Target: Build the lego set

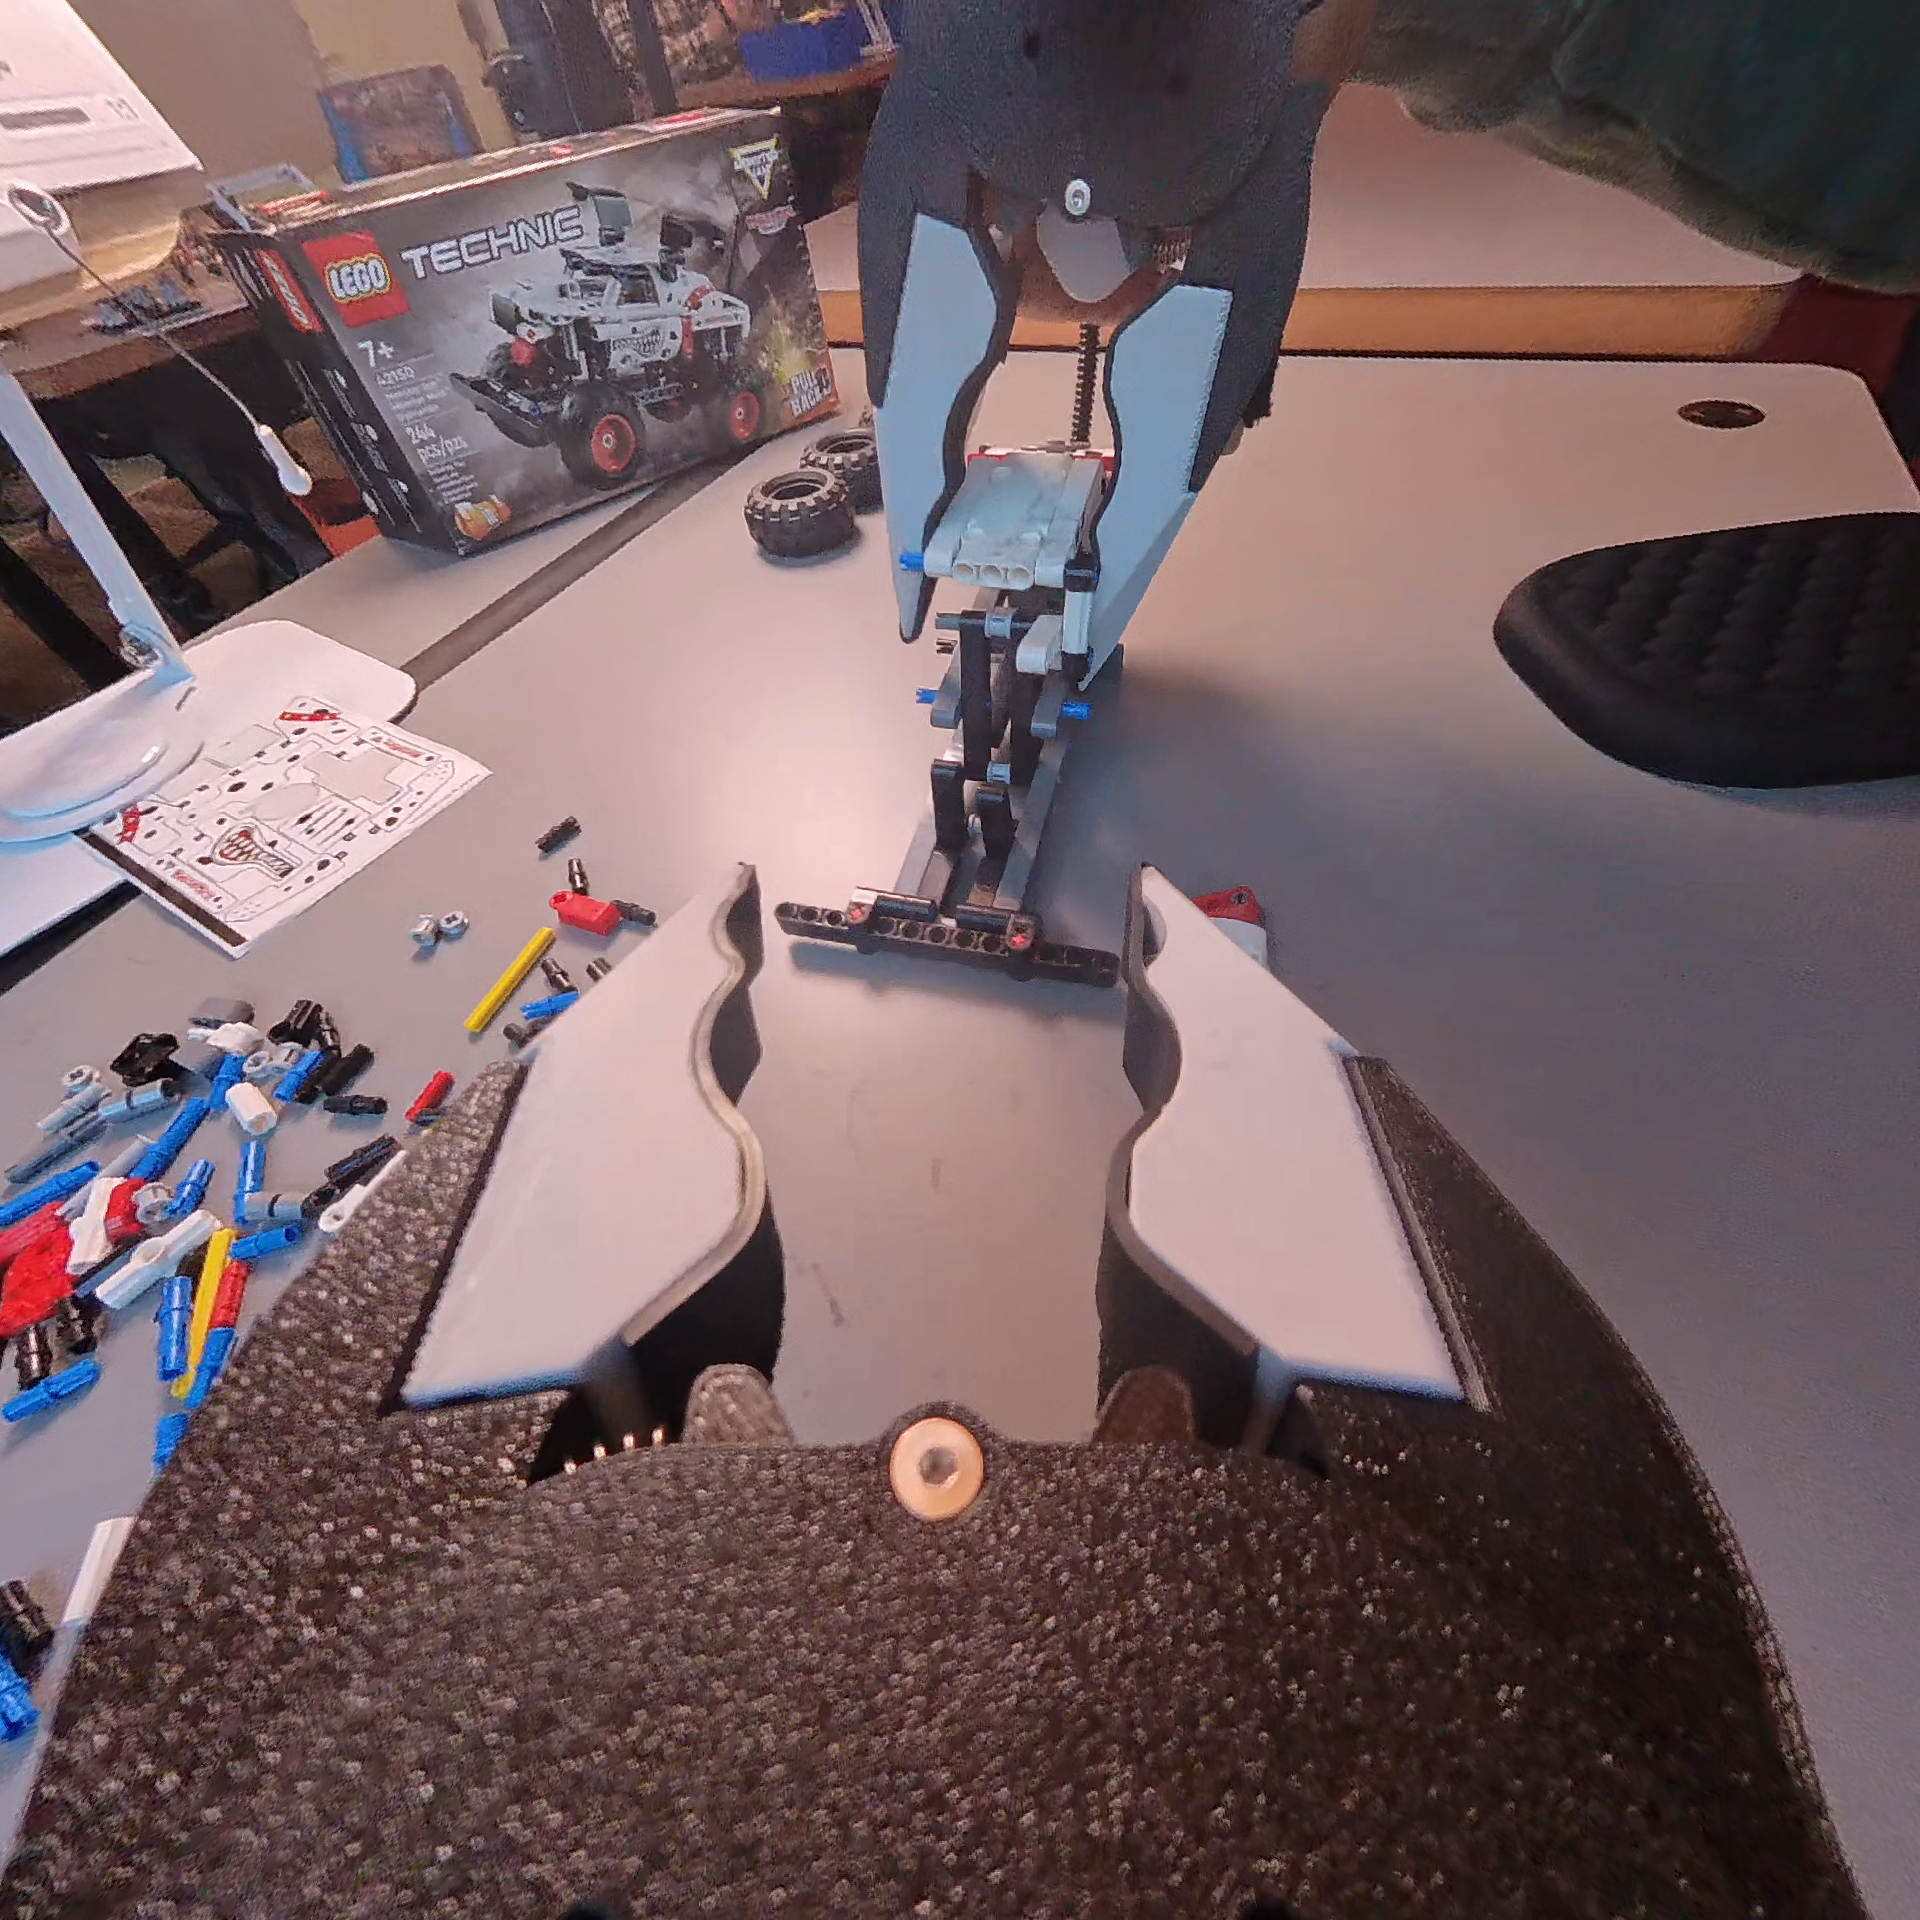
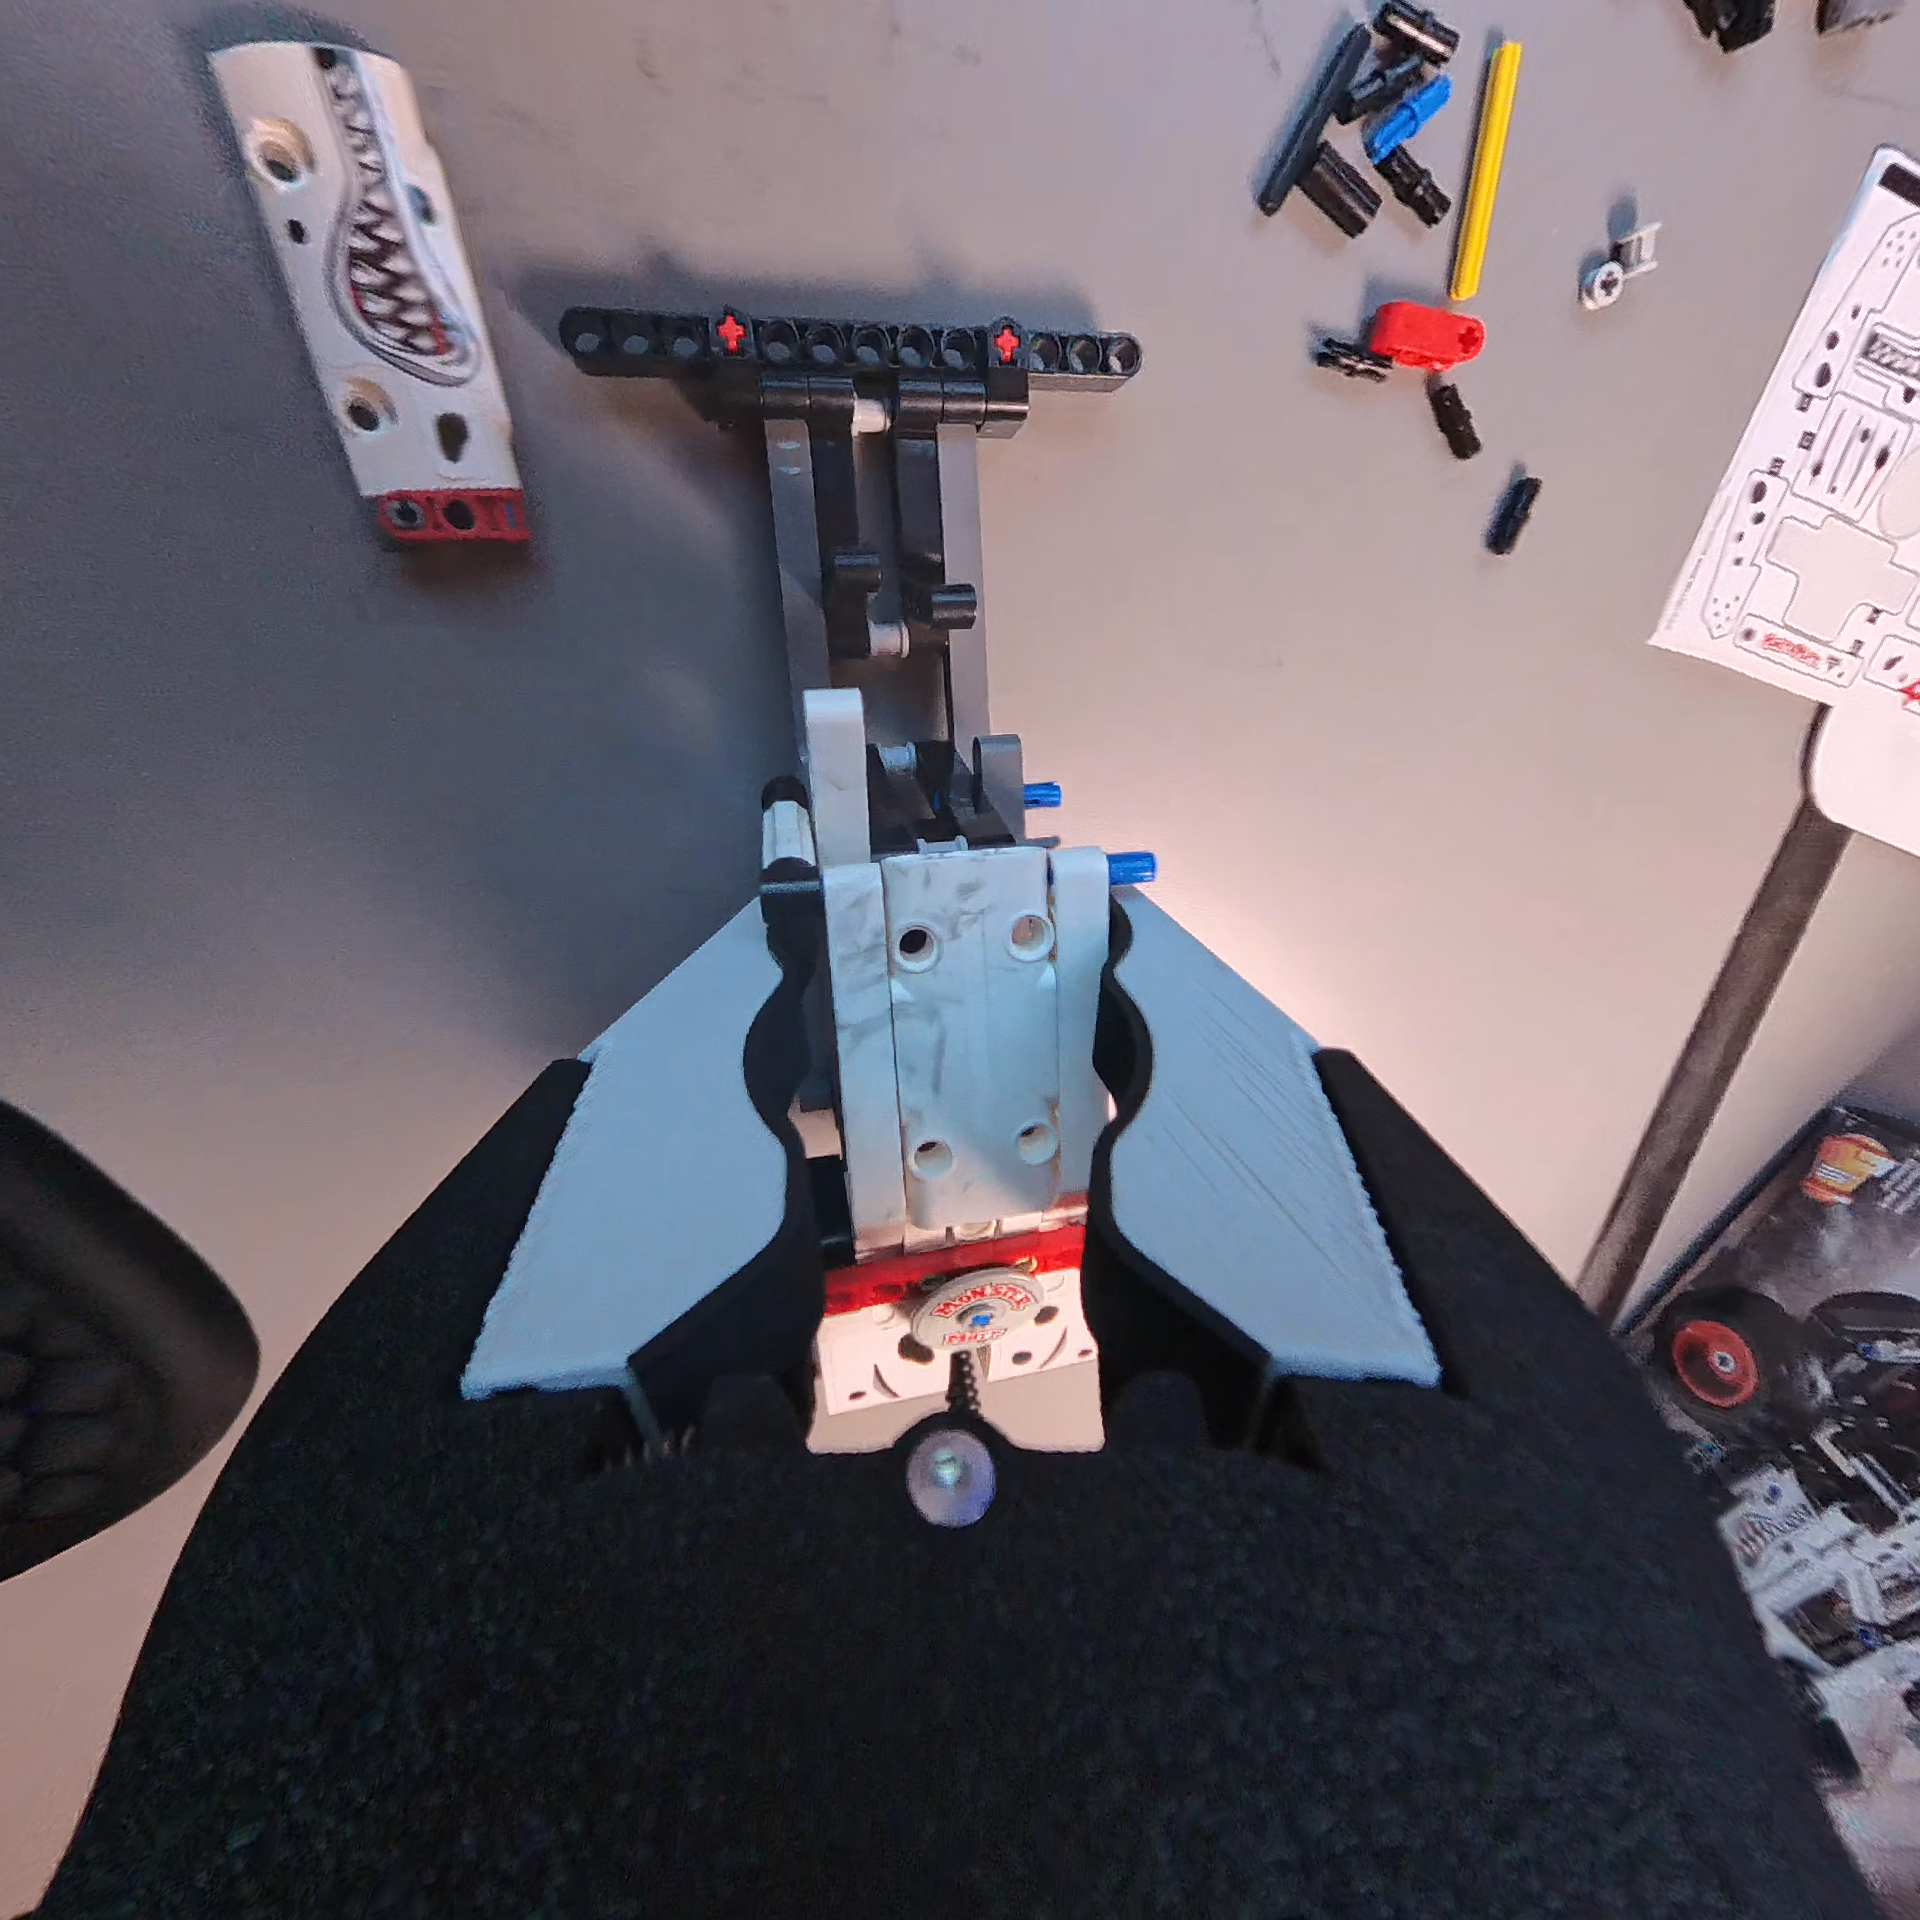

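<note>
Right wrist view: my right fingers (image 2: 951, 1039) clamp the chassis (image 2: 883, 623); left fingers (image 1: 940, 935) wide open, empty. Next: attach toothed panel (image 2: 384, 301).

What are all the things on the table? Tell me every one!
Lego model: one, black, grey and white, standing on end mid-table, its upper white part between the right gripper's fingers.
Toothy panel: one, white with red end, lying flat beside the model.
Loose pieces: many, blue, black, red, white, scattered on the table's left.
Yellow axle: one, among the pieces nearest the model.
Tyres: two, black, by the box.
Box: one, dark, at the table's back.
Sticker sheet: one, white, near the lamp base.
Lamp base: one, white, left edge.
Black mat: one, right side.
Left gripper: open, empty.
Right gripper: shut on the model.
</note>
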